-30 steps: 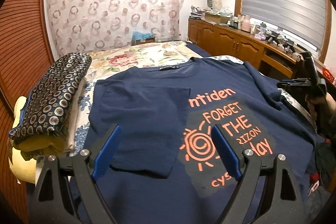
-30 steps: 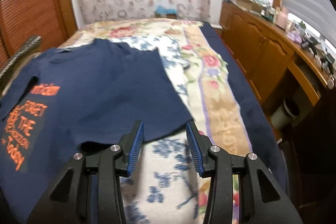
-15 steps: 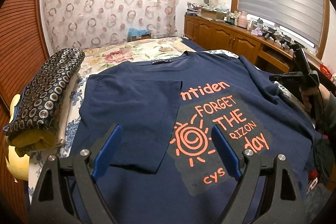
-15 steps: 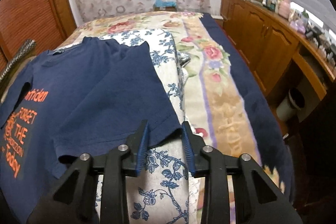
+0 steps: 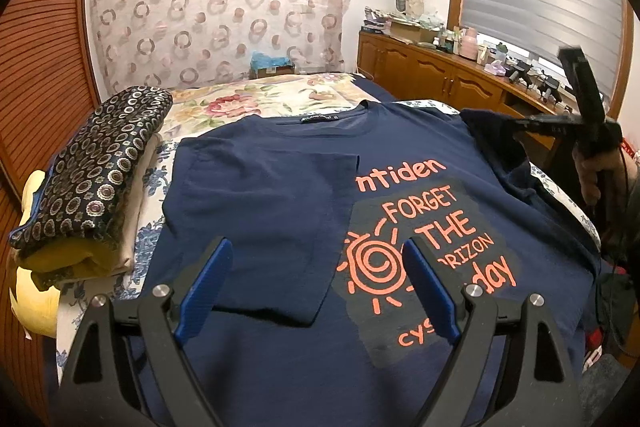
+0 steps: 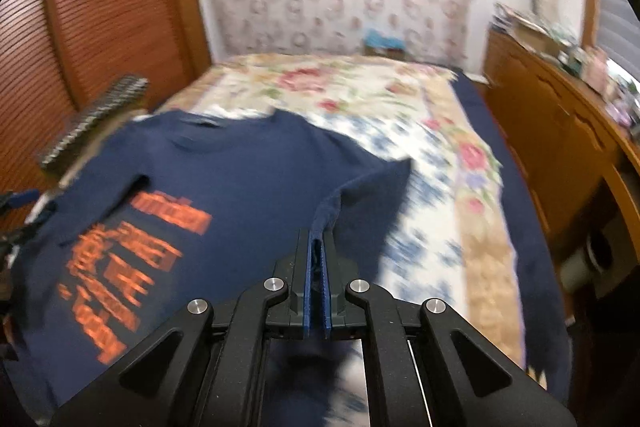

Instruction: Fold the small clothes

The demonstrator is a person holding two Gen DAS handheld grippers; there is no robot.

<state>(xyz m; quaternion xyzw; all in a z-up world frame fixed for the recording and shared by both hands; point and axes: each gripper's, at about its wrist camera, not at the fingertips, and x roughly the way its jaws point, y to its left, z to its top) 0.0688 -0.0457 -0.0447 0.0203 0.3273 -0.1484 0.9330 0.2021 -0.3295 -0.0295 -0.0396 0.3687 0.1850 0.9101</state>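
A navy T-shirt (image 5: 280, 195) with orange print lies face up on the bed, its left sleeve folded in over the chest. My left gripper (image 5: 316, 283) hovers open and empty above the shirt's lower middle. My right gripper (image 6: 318, 247) is shut on the edge of the shirt's right sleeve (image 6: 360, 187) and holds it lifted off the bed; the right wrist view is motion-blurred. The right gripper also shows in the left wrist view (image 5: 520, 123), at the shirt's far right with the sleeve raised.
A stack of folded clothes (image 5: 92, 179) topped by a dark patterned piece sits left of the shirt. The floral bedspread (image 5: 280, 95) stretches behind. A wooden cabinet (image 5: 432, 79) with clutter runs along the right wall. A slatted wooden door (image 6: 100, 27) is at left.
My right gripper closed on the right sleeve's edge and lifted it, swinging left over the shirt. My left gripper stayed open and drew back slightly.
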